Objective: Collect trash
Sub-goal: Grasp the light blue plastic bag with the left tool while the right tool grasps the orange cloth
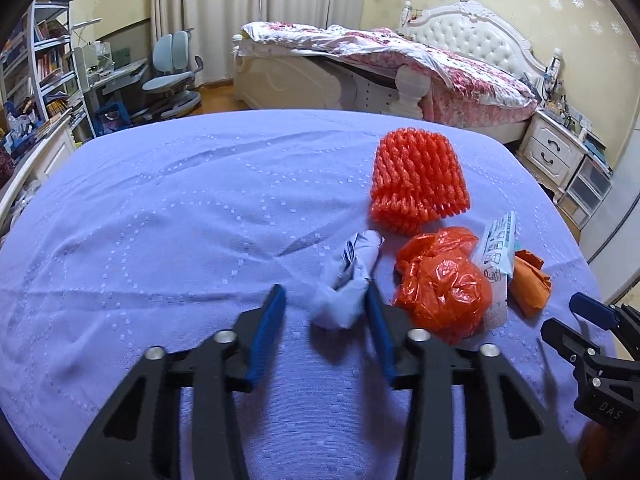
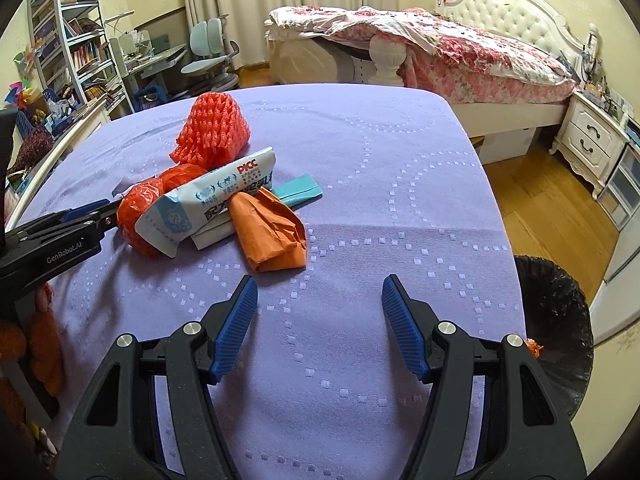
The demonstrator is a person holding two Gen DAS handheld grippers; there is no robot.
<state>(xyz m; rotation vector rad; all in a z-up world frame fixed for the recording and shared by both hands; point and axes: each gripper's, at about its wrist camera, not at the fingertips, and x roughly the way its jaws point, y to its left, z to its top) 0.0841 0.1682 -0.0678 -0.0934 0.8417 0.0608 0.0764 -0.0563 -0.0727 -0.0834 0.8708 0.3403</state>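
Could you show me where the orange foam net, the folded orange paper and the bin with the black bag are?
orange foam net point(image 1: 418, 178): left wrist view, middle of its ribbed side.
folded orange paper point(image 2: 269, 232): right wrist view, centre of its creased face.
bin with black bag point(image 2: 560, 320): right wrist view, the bag's dark inside.

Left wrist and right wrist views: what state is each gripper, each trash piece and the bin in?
left gripper: open, pale wad between its fingers
right gripper: open, nothing between
pale wad: crumpled, on the bedspread
foam net: lying loose
plastic bag: scrunched
tissue packet: leaning on the plastic bag
orange paper: crumpled
bin: open, black liner
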